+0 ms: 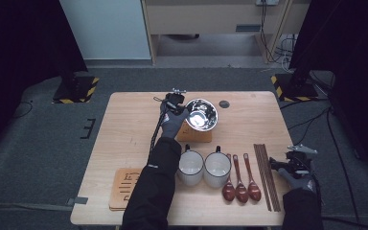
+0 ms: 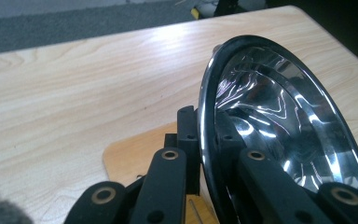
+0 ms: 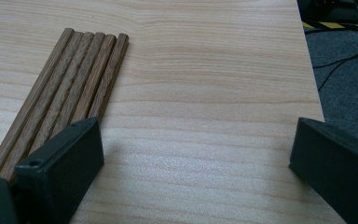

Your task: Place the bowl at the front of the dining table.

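In my left gripper view, my left gripper (image 2: 204, 154) is clenched on the rim of the steel bowl (image 2: 279, 126), one jaw outside the wall and one inside. The bowl is polished metal with a dark rolled rim and mirror-bright inner steps, and it is held tilted on edge at the right of the frame, above a wooden coaster (image 2: 135, 154) at lower centre. In the high view the bowl (image 1: 201, 114) sits in the upper centre of the table (image 1: 124, 124), its mouth facing the camera, with my left gripper (image 1: 181, 106) at its left rim. Bare wood lies open to the left of the bowl as far as the table's left edge. Nearer the frame's bottom stand two white mugs (image 1: 204, 168), three dark red spoons (image 1: 241, 184) and a row of wooden chopsticks (image 1: 267, 175). My right gripper (image 3: 193, 154) is released, jaws wide apart over bare wood just right of the chopsticks (image 3: 70, 88), near the table's right edge. A wooden board (image 1: 123, 188) at lower left bears cut lettering that I cannot read.
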Demonstrator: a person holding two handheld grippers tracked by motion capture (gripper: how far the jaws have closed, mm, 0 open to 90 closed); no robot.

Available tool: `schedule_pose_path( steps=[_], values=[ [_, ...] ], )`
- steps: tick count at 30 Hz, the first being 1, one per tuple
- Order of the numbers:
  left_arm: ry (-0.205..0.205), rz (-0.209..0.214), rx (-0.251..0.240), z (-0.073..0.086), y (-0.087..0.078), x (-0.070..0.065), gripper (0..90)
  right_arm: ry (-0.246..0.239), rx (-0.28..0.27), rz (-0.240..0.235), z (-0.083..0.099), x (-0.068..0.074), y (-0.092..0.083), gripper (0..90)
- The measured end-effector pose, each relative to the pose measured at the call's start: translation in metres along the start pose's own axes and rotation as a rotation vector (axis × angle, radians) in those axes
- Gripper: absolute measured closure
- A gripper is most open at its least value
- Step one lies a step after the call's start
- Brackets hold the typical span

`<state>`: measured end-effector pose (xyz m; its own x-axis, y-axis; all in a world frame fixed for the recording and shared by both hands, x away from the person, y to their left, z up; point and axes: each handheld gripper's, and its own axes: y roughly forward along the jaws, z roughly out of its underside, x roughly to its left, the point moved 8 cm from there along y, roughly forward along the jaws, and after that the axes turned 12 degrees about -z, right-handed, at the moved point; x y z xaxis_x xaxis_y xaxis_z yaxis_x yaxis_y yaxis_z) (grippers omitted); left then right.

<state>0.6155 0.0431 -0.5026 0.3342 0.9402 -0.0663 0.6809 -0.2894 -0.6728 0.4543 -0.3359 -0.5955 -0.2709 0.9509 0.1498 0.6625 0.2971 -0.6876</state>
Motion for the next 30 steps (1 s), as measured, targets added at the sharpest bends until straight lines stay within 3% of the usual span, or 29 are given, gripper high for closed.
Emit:
schedule_pose_path(
  steps=[9, 15, 30],
  values=[
    [-0.012, -0.015, 0.038, 0.01, 0.011, 0.007, 83.3, 0.0, -0.002, 0.001, 0.0, 0.0, 0.0, 2.7],
    [0.003, -0.032, 0.058, 0.015, 0.016, 0.008, 83.2, 0.0, -0.001, 0.001, 0.0, 0.0, 0.0, 2.7],
    [0.005, -0.044, 0.082, 0.025, 0.023, 0.013, 81.6, 0.0, -0.002, 0.003, 0.0, 0.0, 0.0, 2.8]
  ],
)
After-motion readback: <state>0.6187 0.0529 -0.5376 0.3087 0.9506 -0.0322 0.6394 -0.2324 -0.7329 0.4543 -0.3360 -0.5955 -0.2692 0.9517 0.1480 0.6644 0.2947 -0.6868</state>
